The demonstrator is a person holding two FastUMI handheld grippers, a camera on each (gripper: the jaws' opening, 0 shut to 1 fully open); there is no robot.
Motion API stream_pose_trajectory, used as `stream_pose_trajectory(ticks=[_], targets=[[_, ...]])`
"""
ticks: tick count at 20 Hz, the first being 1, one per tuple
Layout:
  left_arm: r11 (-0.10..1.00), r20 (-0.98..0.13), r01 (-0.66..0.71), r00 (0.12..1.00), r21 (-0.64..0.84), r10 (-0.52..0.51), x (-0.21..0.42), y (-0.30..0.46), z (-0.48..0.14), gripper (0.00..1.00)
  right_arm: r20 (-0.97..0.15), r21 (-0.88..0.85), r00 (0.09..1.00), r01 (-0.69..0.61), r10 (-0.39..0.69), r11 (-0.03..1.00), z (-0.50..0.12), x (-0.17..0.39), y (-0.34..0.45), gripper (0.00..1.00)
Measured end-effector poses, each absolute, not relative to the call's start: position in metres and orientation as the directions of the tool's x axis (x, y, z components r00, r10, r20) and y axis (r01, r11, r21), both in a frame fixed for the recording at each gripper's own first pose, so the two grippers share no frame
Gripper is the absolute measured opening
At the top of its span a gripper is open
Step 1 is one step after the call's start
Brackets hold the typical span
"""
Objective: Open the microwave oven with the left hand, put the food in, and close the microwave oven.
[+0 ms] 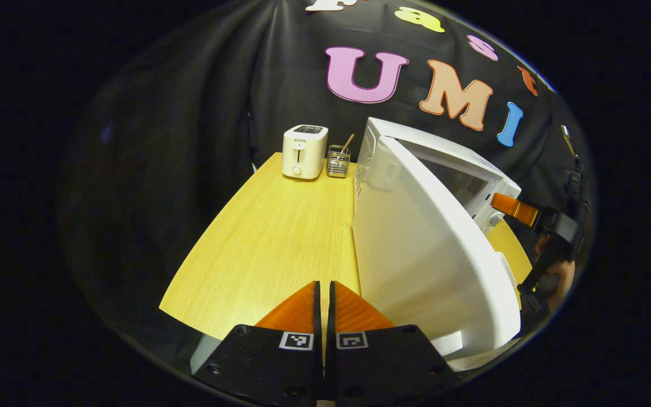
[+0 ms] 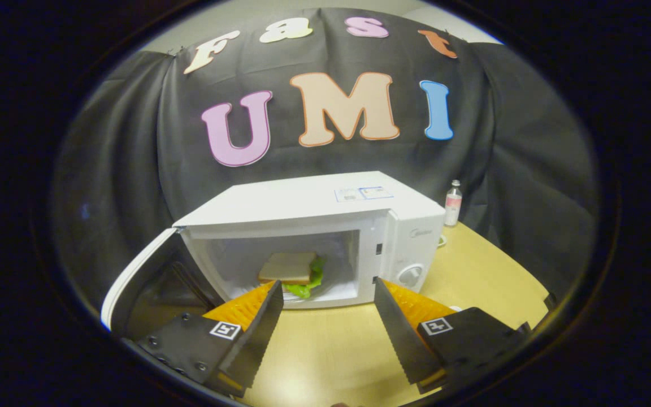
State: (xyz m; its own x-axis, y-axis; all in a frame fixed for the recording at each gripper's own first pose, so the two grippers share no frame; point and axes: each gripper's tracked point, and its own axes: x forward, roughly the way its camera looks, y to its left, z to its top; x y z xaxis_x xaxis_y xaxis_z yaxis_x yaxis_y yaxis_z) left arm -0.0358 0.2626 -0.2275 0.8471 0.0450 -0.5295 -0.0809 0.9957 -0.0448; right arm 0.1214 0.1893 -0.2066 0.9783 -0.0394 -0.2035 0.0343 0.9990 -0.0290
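The white microwave (image 2: 314,217) stands on the wooden table with its door (image 2: 133,282) swung out to the left. Inside its cavity lies a sandwich (image 2: 291,270) with lettuce under the bread. My right gripper (image 2: 328,291) is open in front of the cavity, nothing between its fingers. In the left gripper view the outer face of the open door (image 1: 433,265) is just right of my left gripper (image 1: 324,285), which is shut with nothing in it. The right gripper (image 1: 515,209) and a hand show past the door's far edge.
A white toaster (image 1: 304,151) and a wire utensil holder (image 1: 338,160) stand at the far end of the table (image 1: 263,243). A small bottle (image 2: 453,203) stands to the right of the microwave, by the black cloth wall.
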Motion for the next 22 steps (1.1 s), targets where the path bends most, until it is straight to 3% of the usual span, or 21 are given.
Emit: stream_pose_trajectory(ticks=[11, 22], targets=[[0.998, -0.528, -0.022, 0.849, -0.054, -0.010, -0.035, 0.221, -0.227, 0.01, -0.261, -0.074, 0.958, 0.105, -0.121, 0.992, -0.220, 0.053, 0.119, 0.99], [0.999, -0.525, 0.038, 0.850, -0.008, -0.037, -0.011, 0.136, -0.221, 0.01, -0.315, -0.054, 0.939, 0.129, -0.140, 0.990, -0.214, 0.039, 0.038, 0.99]])
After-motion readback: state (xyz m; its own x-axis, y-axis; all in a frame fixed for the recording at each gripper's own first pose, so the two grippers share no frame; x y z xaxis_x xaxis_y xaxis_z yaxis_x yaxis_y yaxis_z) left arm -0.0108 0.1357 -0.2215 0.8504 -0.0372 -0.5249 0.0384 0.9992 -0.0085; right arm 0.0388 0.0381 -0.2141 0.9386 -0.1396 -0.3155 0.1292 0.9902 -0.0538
